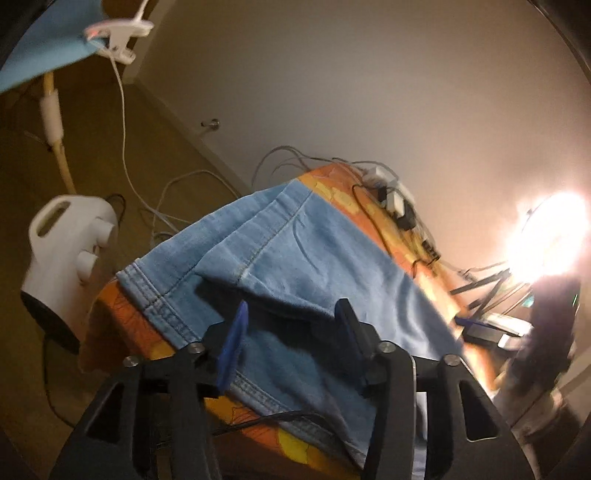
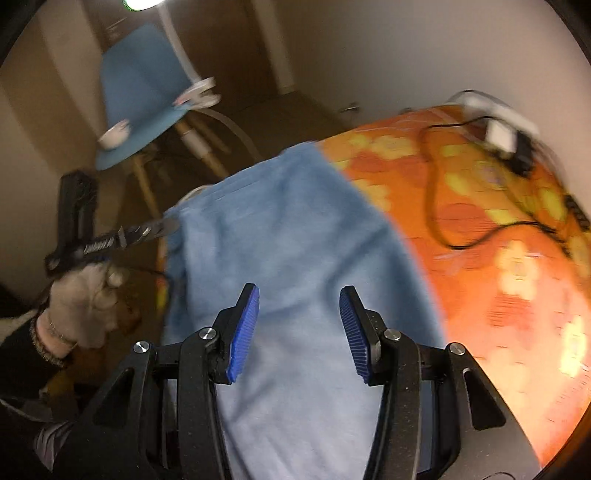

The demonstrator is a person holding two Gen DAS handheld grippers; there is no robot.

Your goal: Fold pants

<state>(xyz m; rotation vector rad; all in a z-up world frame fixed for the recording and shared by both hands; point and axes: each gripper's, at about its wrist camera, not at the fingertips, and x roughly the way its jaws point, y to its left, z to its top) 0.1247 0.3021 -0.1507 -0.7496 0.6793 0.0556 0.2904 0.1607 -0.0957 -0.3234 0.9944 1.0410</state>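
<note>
On the far left of the left wrist view we see tan carpeted floor [image 1: 155,155] with a white plastic appliance [image 1: 70,243] standing on it, its two round knobs facing us, and a white cable [image 1: 123,122] trailing down from a white clip [image 1: 118,35] on a blue chair seat [image 1: 44,40]. Moving right, the light blue denim jeans [image 1: 295,251] lie spread over the tabletop [image 1: 369,199], which wears an orange cloth with yellow flowers; stitched hems and a seam show clearly. Our left hand-held gripper [image 1: 291,317] hovers over the denim, jaws wide apart, nothing between them. Further right, white chargers [image 1: 391,192] and black leads crowd the tabletop's far edge by the plain wall, then a glaring lamp [image 1: 546,236] washes out everything near it.

In the right wrist view, blurred by motion, a white-gloved hand [image 2: 81,306] grips the other tool's handle at left. The jeans [image 2: 288,236] fill the centre as smooth pale blue fabric, and the right hand-held gripper [image 2: 299,295] is spread open above them, its ribbed blue pads [image 2: 243,328] bare. The orange flowered cloth [image 2: 498,277] curves off right.
</note>
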